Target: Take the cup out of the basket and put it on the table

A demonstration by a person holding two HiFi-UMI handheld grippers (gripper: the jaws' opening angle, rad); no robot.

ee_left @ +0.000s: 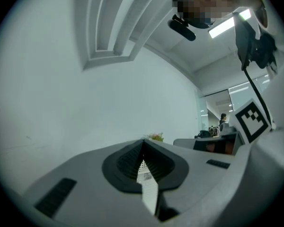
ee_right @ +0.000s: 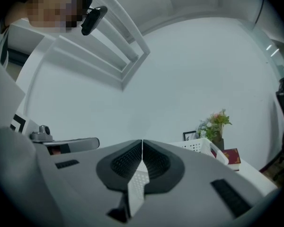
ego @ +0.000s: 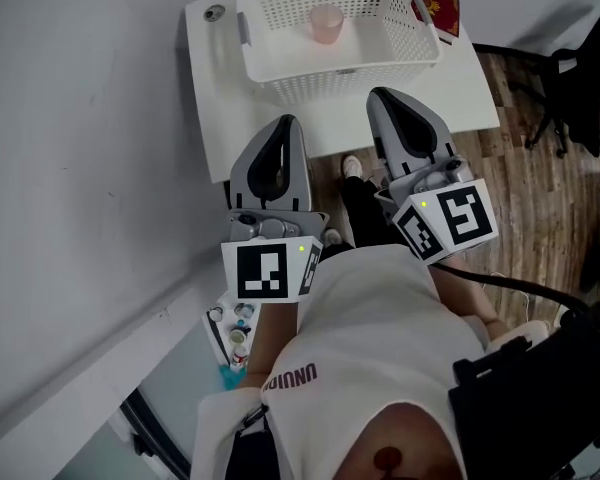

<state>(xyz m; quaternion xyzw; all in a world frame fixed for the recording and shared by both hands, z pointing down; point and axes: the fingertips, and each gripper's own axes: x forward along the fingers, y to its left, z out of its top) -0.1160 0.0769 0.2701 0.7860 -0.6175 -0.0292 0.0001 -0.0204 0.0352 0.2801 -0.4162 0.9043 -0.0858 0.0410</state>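
A pale pink cup (ego: pixel 326 23) stands upright inside the white perforated basket (ego: pixel 280 73), which sits on the white table (ego: pixel 215 138). My left gripper (ego: pixel 280 126) is held upright before the table's near edge, left of the basket's front; its jaws are shut with nothing between them. To its right my right gripper (ego: pixel 385 98) is also shut and empty, its tip close to the basket's front wall. The gripper views look over the closed jaws at a blank wall; the basket's rim (ee_right: pixel 202 145) peeks into the right gripper view.
A red book (ego: pixel 440 8) lies at the table's far right corner beside the basket, and a small round fitting (ego: pixel 214 12) sits at the far left corner. A potted plant (ee_right: pixel 217 124) stands behind the basket. Wooden floor and a black office chair (ego: pixel 580 78) lie right of the table.
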